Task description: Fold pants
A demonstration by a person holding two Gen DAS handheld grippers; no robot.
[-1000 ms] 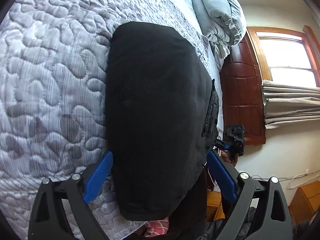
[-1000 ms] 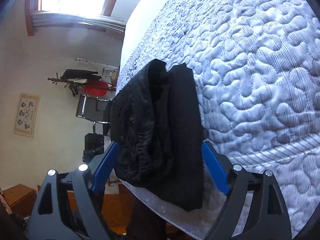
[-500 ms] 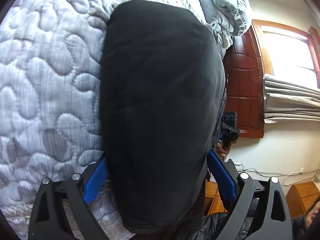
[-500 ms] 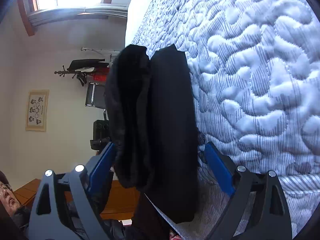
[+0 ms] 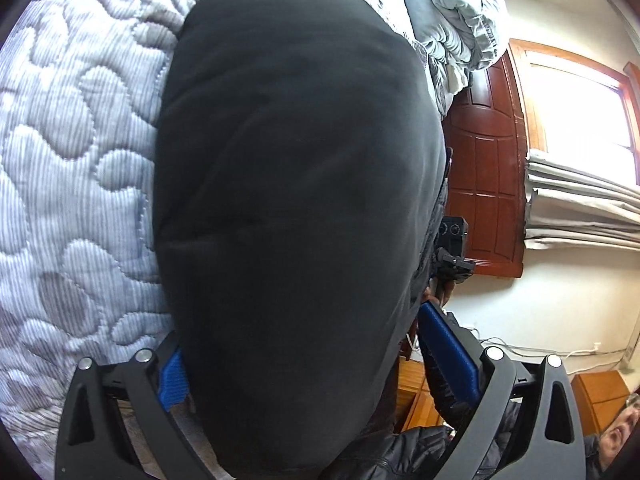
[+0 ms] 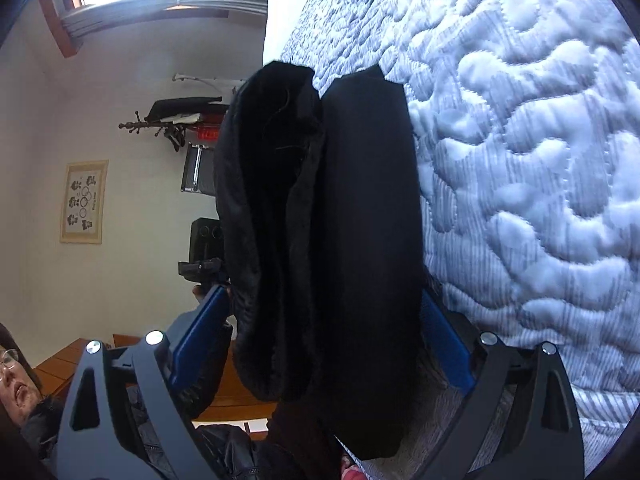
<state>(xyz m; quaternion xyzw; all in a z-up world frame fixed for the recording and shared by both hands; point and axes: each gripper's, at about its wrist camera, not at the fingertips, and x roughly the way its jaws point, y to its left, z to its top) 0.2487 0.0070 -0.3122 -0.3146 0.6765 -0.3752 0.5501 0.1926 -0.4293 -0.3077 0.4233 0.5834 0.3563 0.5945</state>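
Observation:
The black pants lie folded into a thick bundle on the quilted bed cover. In the left wrist view the bundle fills the middle and reaches between the wide-apart blue fingers of my left gripper. In the right wrist view the pants show as stacked folded layers seen edge-on, between the open blue fingers of my right gripper. Neither gripper is clamped on the cloth. The other gripper shows past the bundle's far side.
Pale blue pillows and bedding lie at the head of the bed. A dark wooden headboard and a window are beyond. A coat rack and a wall picture stand beyond the bed edge.
Both grippers have moved in closer, so the folded pants now fill more of each view and sit deeper between the open fingers.

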